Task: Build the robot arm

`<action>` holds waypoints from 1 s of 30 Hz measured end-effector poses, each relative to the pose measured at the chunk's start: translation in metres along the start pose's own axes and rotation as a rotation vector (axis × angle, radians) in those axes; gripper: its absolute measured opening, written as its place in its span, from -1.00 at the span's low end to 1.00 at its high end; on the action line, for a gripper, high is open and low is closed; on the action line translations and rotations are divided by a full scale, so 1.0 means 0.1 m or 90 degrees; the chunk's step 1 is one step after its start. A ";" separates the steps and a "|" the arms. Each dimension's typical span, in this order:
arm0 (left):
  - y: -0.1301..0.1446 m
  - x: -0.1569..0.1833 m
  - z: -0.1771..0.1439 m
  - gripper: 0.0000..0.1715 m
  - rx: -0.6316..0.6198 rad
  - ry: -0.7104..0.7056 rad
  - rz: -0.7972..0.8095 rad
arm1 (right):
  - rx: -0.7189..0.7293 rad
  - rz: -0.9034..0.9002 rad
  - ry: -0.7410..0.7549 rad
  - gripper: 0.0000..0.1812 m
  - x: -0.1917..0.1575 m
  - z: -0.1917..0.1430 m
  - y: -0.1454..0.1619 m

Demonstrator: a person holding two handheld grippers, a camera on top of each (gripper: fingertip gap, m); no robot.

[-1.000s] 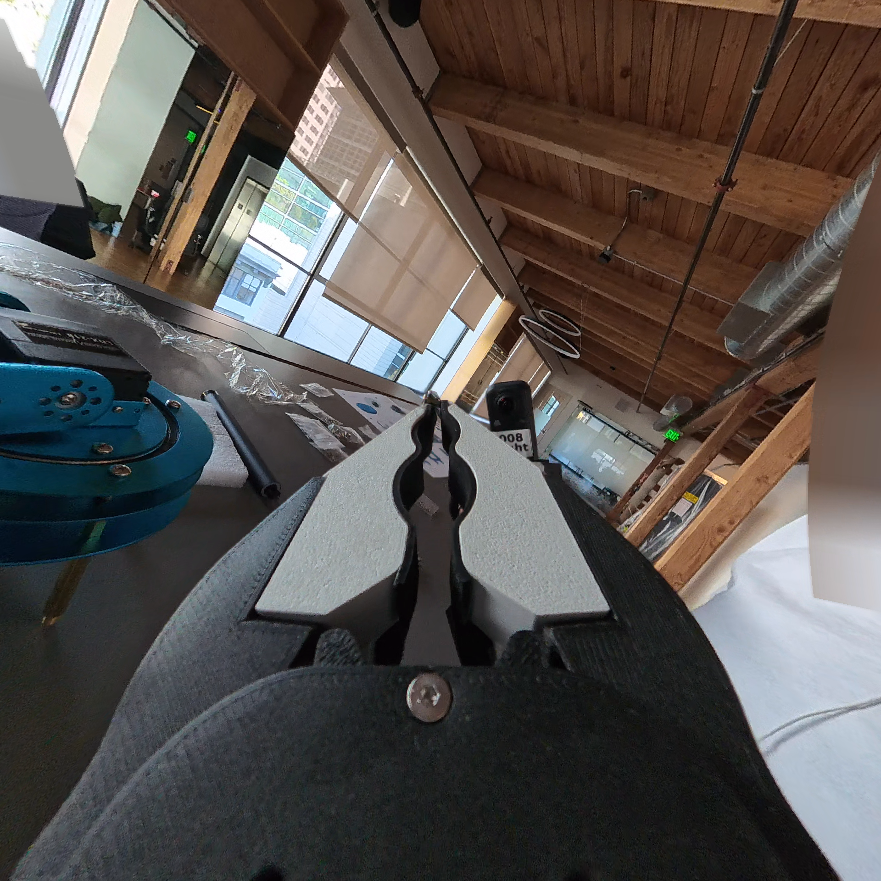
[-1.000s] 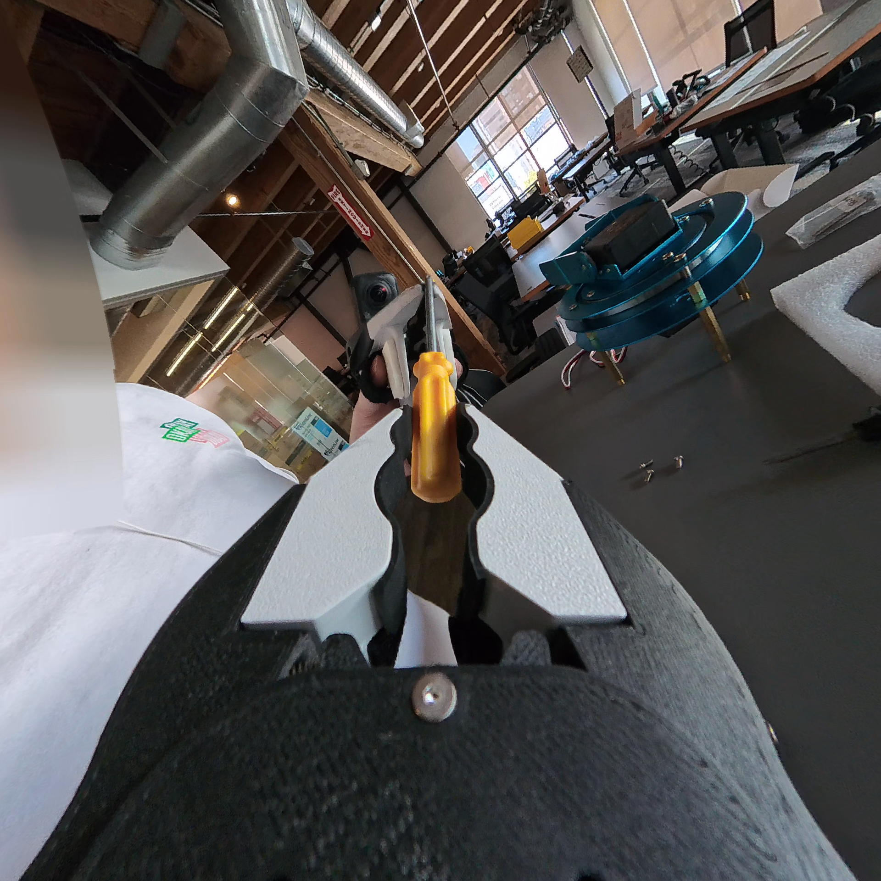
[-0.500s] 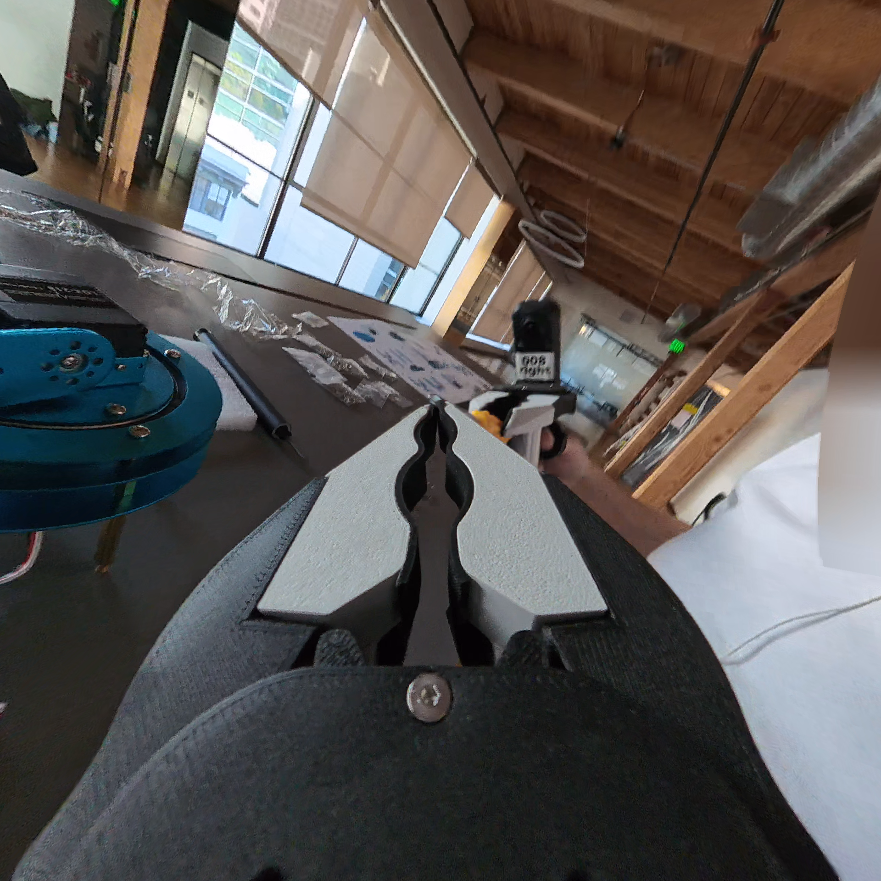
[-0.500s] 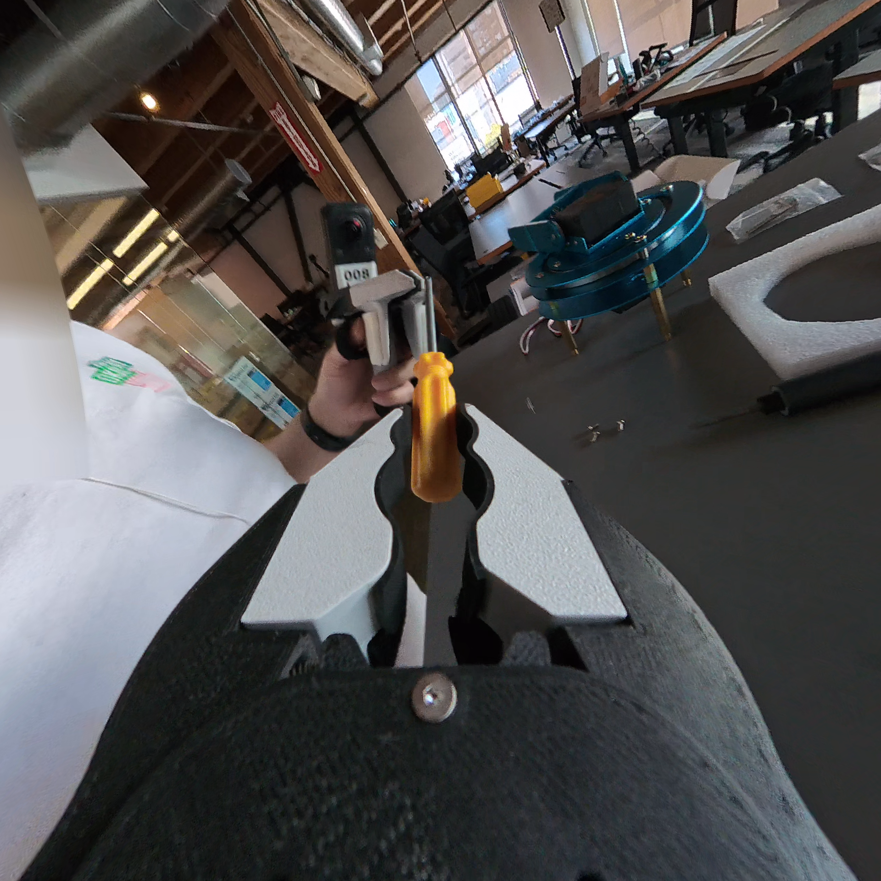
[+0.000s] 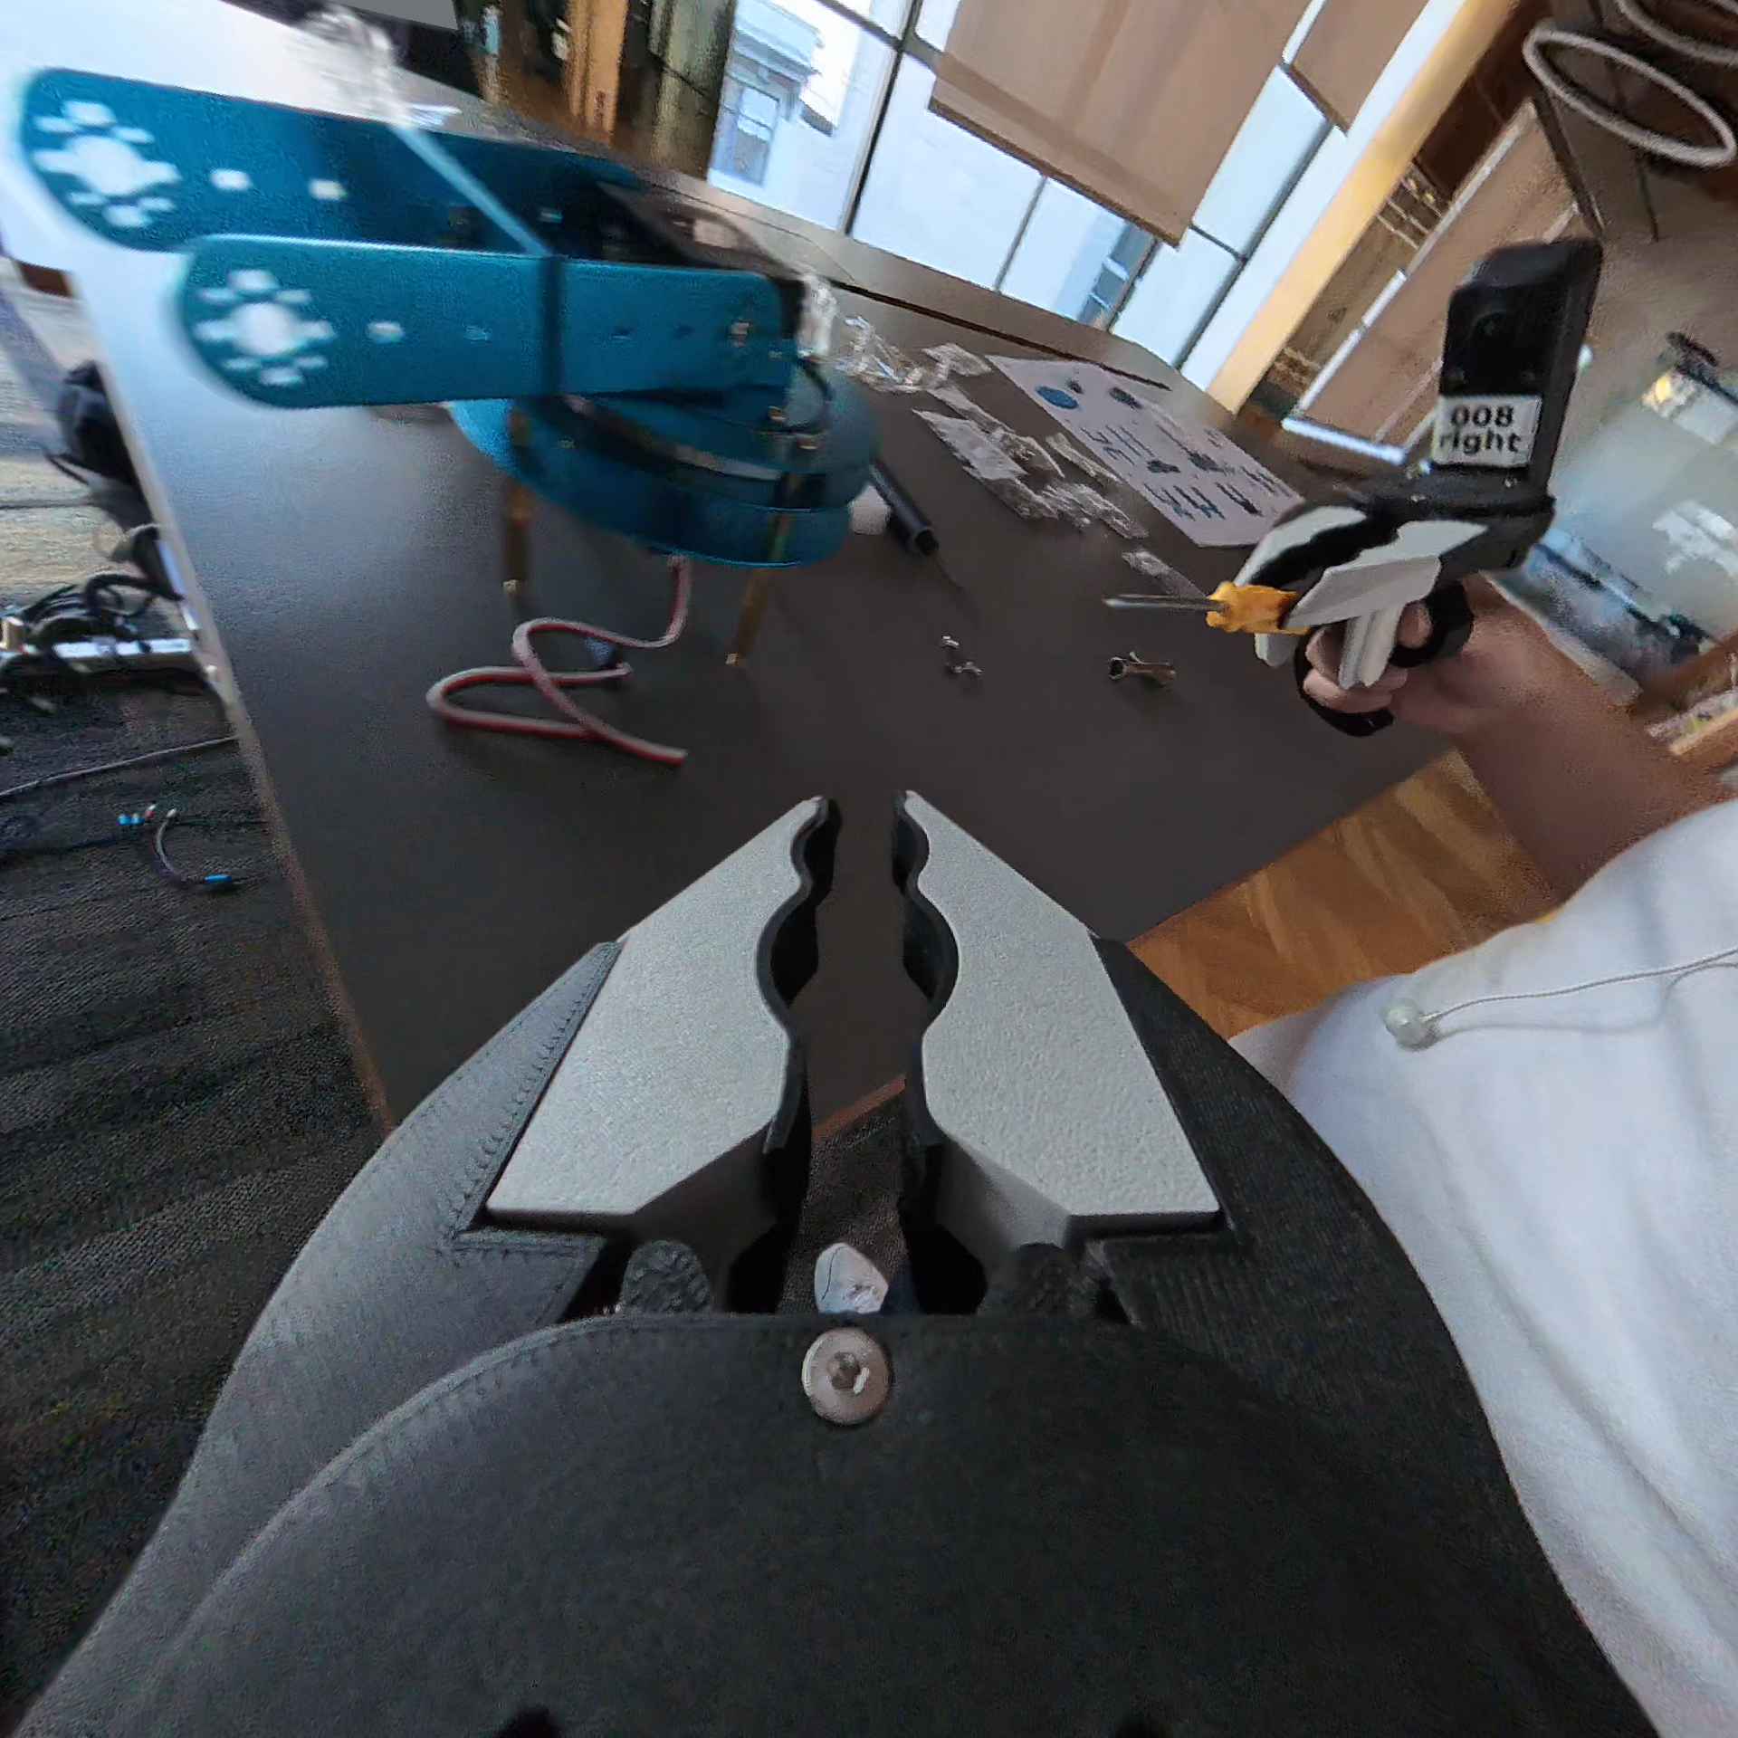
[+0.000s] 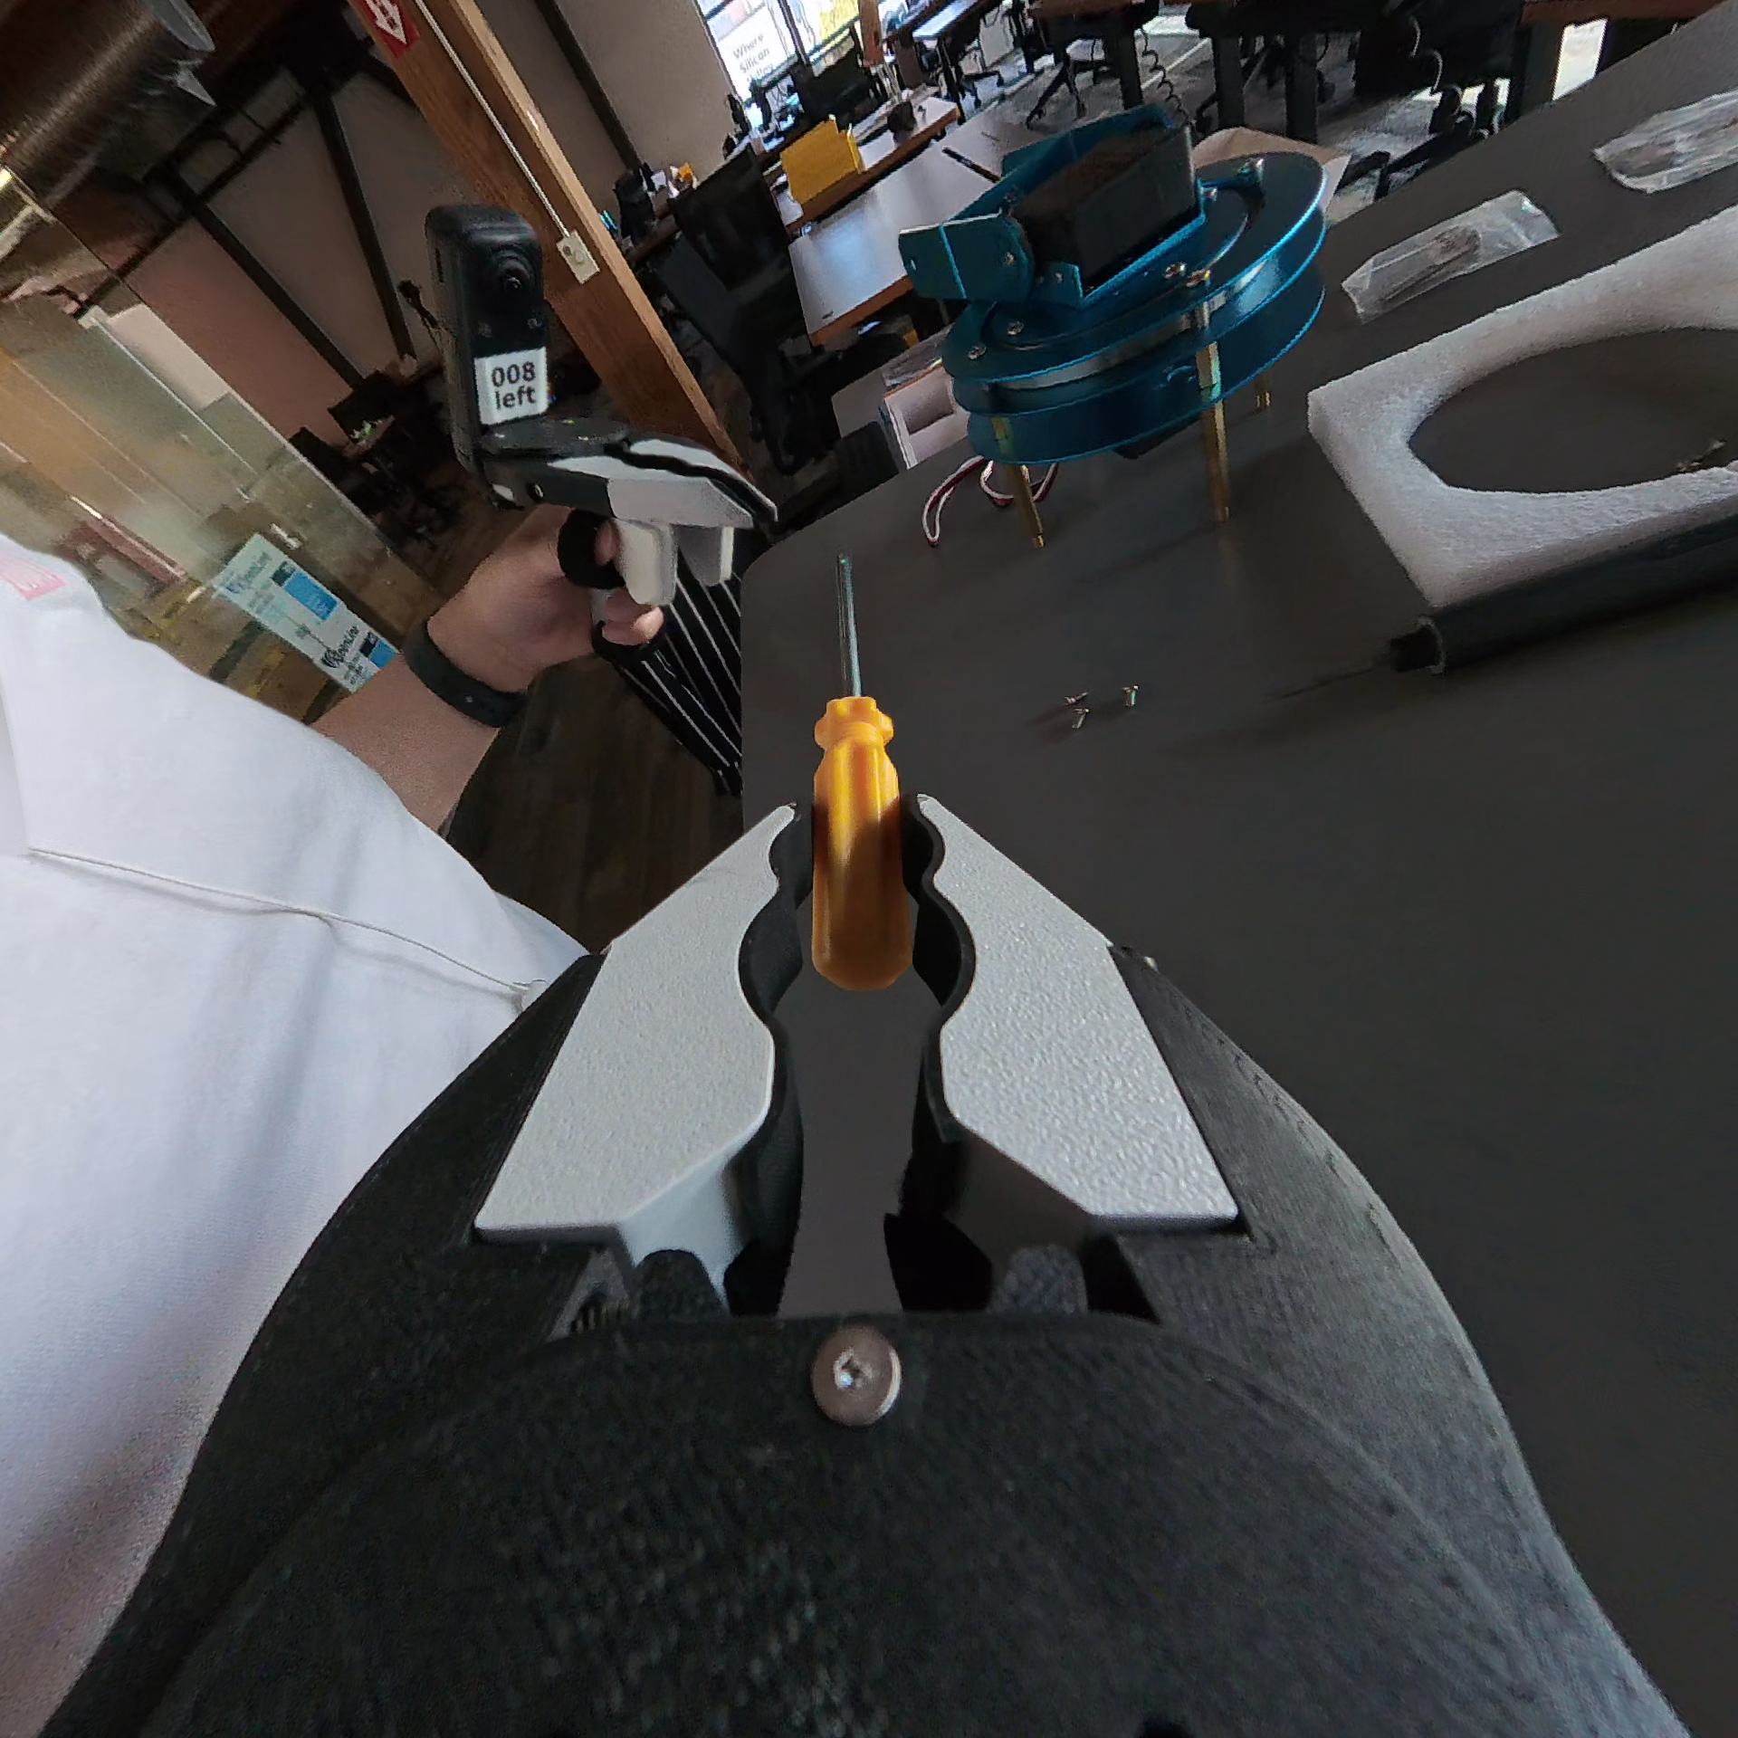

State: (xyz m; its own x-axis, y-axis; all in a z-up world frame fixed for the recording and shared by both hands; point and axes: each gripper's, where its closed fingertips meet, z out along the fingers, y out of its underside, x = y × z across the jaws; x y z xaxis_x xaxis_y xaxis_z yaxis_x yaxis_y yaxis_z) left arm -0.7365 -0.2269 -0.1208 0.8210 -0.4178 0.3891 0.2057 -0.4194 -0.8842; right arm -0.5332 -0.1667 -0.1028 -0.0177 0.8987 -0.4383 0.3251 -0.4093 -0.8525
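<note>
My right gripper point(image 6: 861, 811) is shut on the orange handle of a small screwdriver point(image 6: 856, 875), whose thin shaft points forward above the dark table point(image 6: 1317, 940). In the left wrist view this gripper point(image 5: 1265, 607) is at the right with the screwdriver point(image 5: 1232, 607) pointing left. My left gripper point(image 5: 865, 809) is slightly open and empty over the table's near edge; it also shows in the right wrist view point(image 6: 752, 508). A blue round assembly on brass legs point(image 5: 658, 470) point(image 6: 1129, 320) stands farther back. Three small screws point(image 5: 959, 654) point(image 6: 1096, 705) lie between it and the grippers.
A red-and-white cable point(image 5: 555, 696) trails from the blue assembly. A small metal part point(image 5: 1138, 670) lies near the screws. A white foam block point(image 6: 1542, 414), a black tube point(image 6: 1552, 602), plastic bags point(image 5: 1016, 461) and a printed sheet point(image 5: 1157, 451) lie farther back. The person's white sleeve is close. The grippers' ends are close to 20 cm from one another. Left tips and right tips are each some 25 cm from the white foam block point(image 6: 1542, 414).
Both views have tilted down from the ceiling to the table. The grippers have moved apart. My left gripper's fingers have parted slightly. The right still grips the screwdriver.
</note>
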 end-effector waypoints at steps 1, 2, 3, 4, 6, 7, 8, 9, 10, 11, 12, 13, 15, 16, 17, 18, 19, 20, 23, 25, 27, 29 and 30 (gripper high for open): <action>0.01 -0.12 -0.14 -0.84 0.013 -0.015 -0.016 | -0.005 -0.001 -0.002 -0.81 -0.01 0.03 -0.01; 0.02 -0.24 -0.28 -0.84 0.023 -0.034 -0.024 | -0.009 -0.002 -0.007 -0.81 -0.04 0.06 -0.02; 0.03 -0.38 -0.42 -0.84 0.036 -0.063 -0.029 | -0.013 -0.005 -0.012 -0.81 -0.07 0.11 -0.05; 0.04 -0.51 -0.58 -0.84 0.055 -0.094 -0.032 | -0.017 -0.009 -0.015 -0.81 -0.10 0.16 -0.07; 0.05 -0.74 -0.91 -0.83 0.099 -0.150 -0.040 | -0.027 -0.023 -0.017 -0.81 -0.15 0.28 -0.14; 0.06 -0.86 -1.09 -0.83 0.119 -0.180 -0.042 | -0.032 -0.030 -0.020 -0.81 -0.19 0.35 -0.18; 0.09 -0.97 -1.28 -0.82 0.138 -0.214 -0.043 | -0.036 -0.036 -0.023 -0.81 -0.22 0.43 -0.23; 0.12 -1.08 -1.47 -0.81 0.156 -0.248 -0.042 | -0.041 -0.041 -0.027 -0.81 -0.26 0.52 -0.27; 0.15 -1.16 -1.66 -0.80 0.174 -0.275 -0.041 | -0.048 -0.048 -0.030 -0.81 -0.29 0.61 -0.31; 0.18 -1.23 -1.83 -0.80 0.190 -0.294 -0.044 | -0.054 -0.057 -0.032 -0.81 -0.32 0.71 -0.35; 0.22 -1.28 -1.98 -0.79 0.201 -0.309 -0.048 | -0.059 -0.068 -0.036 -0.81 -0.35 0.82 -0.38; 0.27 -1.33 -2.12 -0.78 0.207 -0.322 -0.054 | -0.064 -0.077 -0.041 -0.81 -0.39 0.92 -0.41; 0.35 -1.38 -2.36 -0.76 0.213 -0.342 -0.061 | -0.066 -0.092 -0.059 -0.81 -0.48 1.13 -0.46; 0.40 -1.40 -2.46 -0.75 0.214 -0.350 -0.064 | -0.066 -0.098 -0.070 -0.81 -0.53 1.23 -0.48; 0.44 -1.41 -2.55 -0.75 0.214 -0.357 -0.067 | -0.066 -0.103 -0.078 -0.81 -0.58 1.31 -0.49; 0.48 -1.42 -2.62 -0.75 0.212 -0.363 -0.071 | -0.067 -0.106 -0.088 -0.81 -0.62 1.39 -0.49; 0.53 -1.43 -2.69 -0.74 0.209 -0.370 -0.075 | -0.069 -0.108 -0.097 -0.81 -0.67 1.46 -0.49; 0.56 -1.43 -2.74 -0.74 0.207 -0.375 -0.079 | -0.071 -0.109 -0.102 -0.81 -0.70 1.52 -0.47; 0.67 -1.42 -2.80 -0.75 0.192 -0.377 -0.085 | -0.076 -0.108 -0.109 -0.81 -0.78 1.62 -0.42; 0.75 -1.42 -2.81 -0.74 0.169 -0.389 -0.083 | -0.074 -0.096 -0.119 -0.81 -0.87 1.65 -0.38; 0.81 -1.39 -2.79 -0.74 0.149 -0.399 -0.077 | -0.077 -0.097 -0.124 -0.81 -0.97 1.64 -0.32; 0.87 -1.32 -2.75 -0.74 0.135 -0.400 -0.074 | -0.088 -0.107 -0.121 -0.81 -1.08 1.62 -0.23; 0.91 -1.28 -2.74 -0.74 0.130 -0.401 -0.077 | -0.093 -0.113 -0.120 -0.81 -1.14 1.60 -0.17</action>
State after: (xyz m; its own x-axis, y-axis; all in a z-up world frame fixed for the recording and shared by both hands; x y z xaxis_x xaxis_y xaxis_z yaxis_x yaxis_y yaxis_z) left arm -0.9689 -0.4322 -0.1809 0.9273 0.1976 0.3179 0.3609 -0.2468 -0.8994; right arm -0.6878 -0.2870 -0.0840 -0.2575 0.9033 -0.3431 0.4332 -0.2095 -0.8766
